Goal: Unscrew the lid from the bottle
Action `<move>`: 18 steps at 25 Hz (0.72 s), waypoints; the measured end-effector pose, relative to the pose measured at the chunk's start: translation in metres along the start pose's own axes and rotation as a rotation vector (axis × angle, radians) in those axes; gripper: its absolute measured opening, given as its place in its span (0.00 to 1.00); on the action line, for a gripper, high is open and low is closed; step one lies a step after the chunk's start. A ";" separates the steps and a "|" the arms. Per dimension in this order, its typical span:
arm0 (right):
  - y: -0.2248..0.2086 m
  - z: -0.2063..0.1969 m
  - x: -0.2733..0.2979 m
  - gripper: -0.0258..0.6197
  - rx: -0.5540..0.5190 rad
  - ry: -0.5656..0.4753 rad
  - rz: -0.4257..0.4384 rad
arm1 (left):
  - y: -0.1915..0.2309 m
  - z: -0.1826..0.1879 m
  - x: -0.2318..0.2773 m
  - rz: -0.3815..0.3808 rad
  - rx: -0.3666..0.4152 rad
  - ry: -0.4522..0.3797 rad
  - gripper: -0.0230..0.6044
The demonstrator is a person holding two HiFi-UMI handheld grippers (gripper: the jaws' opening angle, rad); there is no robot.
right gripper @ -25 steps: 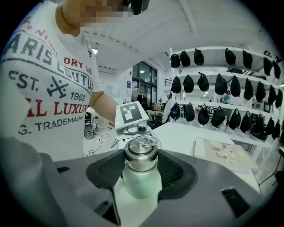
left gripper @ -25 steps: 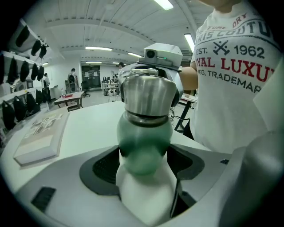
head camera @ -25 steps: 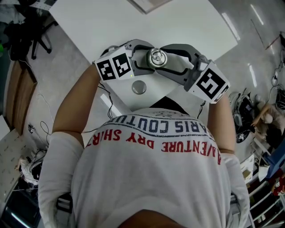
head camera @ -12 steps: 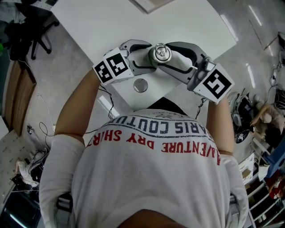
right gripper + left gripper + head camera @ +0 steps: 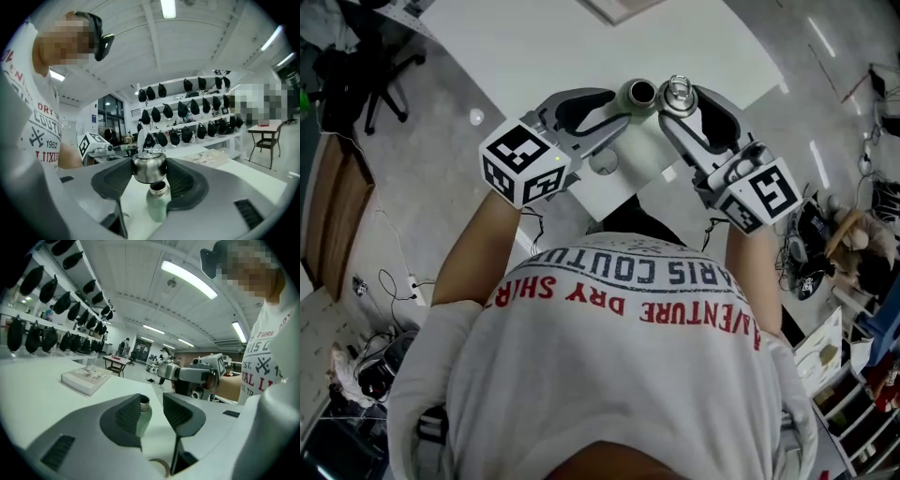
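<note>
**A:** What's over the white bench (image 5: 534, 47)?

**B:** The left gripper (image 5: 153, 405) first. Its jaws have just been closing and now stand about half open. The right gripper (image 5: 150, 175) has its jaws clamped tight.

**A:** On what?

**B:** Bottle first. The pale green bottle (image 5: 144, 423) is upright and open-mouthed at the left jaws' tips. It sits against one pad with a gap to the other, so I see no grip. Whether it stands on the bench, I can't tell. The right jaws hold the steel lid (image 5: 148, 165), clear above the bottle's mouth.

**A:** So the unscrewing's done?

**B:** I'd say so. Next, probably lower the lid onto bare bench beside the bottle, gently, without knocking it.
</note>
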State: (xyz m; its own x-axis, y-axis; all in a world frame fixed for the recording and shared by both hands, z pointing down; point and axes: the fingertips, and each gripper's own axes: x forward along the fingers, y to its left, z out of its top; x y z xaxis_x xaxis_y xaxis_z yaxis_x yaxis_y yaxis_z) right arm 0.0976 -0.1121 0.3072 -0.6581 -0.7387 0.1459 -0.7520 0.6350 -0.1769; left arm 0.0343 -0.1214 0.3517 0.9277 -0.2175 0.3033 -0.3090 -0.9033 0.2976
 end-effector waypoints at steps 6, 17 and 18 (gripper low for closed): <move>0.043 0.019 -0.035 0.40 0.013 -0.052 -0.087 | -0.041 0.023 -0.036 0.048 -0.068 -0.100 0.15; 0.118 0.048 -0.075 0.40 0.028 -0.118 -0.145 | -0.109 0.058 -0.100 0.061 0.089 -0.152 0.10; 0.122 0.050 -0.076 0.40 0.021 -0.121 -0.148 | -0.112 0.059 -0.103 0.061 0.097 -0.154 0.10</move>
State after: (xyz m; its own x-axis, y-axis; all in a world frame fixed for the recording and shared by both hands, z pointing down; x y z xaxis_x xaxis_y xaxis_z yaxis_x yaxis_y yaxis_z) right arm 0.0574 0.0099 0.2257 -0.5300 -0.8463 0.0542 -0.8384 0.5133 -0.1831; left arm -0.0144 -0.0195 0.2335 0.9315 -0.3200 0.1732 -0.3506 -0.9166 0.1922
